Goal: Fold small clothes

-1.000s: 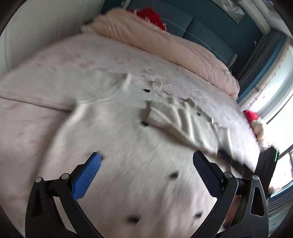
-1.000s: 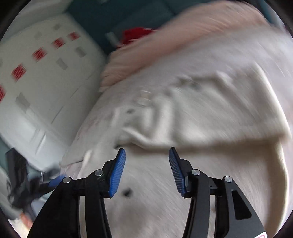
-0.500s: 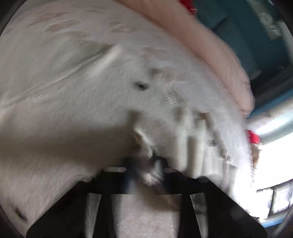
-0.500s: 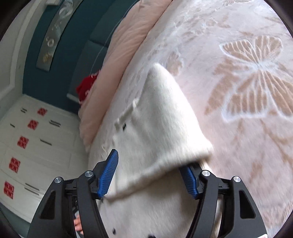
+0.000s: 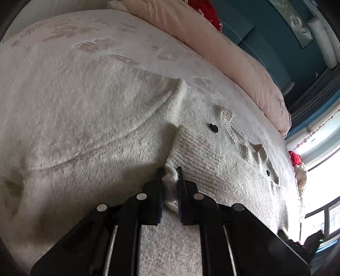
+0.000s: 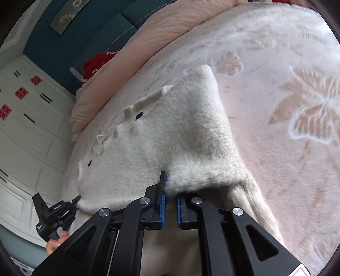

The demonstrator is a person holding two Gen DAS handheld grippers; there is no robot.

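A fuzzy white cardigan [image 5: 95, 118] with black buttons [image 5: 213, 127] lies spread on the bed. My left gripper [image 5: 170, 172] is shut on the corner of a folded-over front flap [image 5: 197, 152] whose ribbed knit inside shows. In the right wrist view the same cardigan [image 6: 148, 148] has one sleeve [image 6: 206, 127] folded across it. My right gripper [image 6: 170, 186] is shut on the sleeve's cuff edge. The left gripper also shows in the right wrist view [image 6: 72, 201], at the cardigan's left edge.
The bed is covered by a pink blanket with butterfly patterns [image 6: 297, 116]. A pink duvet roll [image 5: 223, 48] lies along the headboard side, with a red item [image 5: 209, 10] behind it. White cabinets [image 6: 25, 118] stand to the left. A window [image 5: 323, 180] is at right.
Both grippers were open above the cardigan a second ago. They came down and closed, the left on the front flap's corner, the right on the sleeve cuff.
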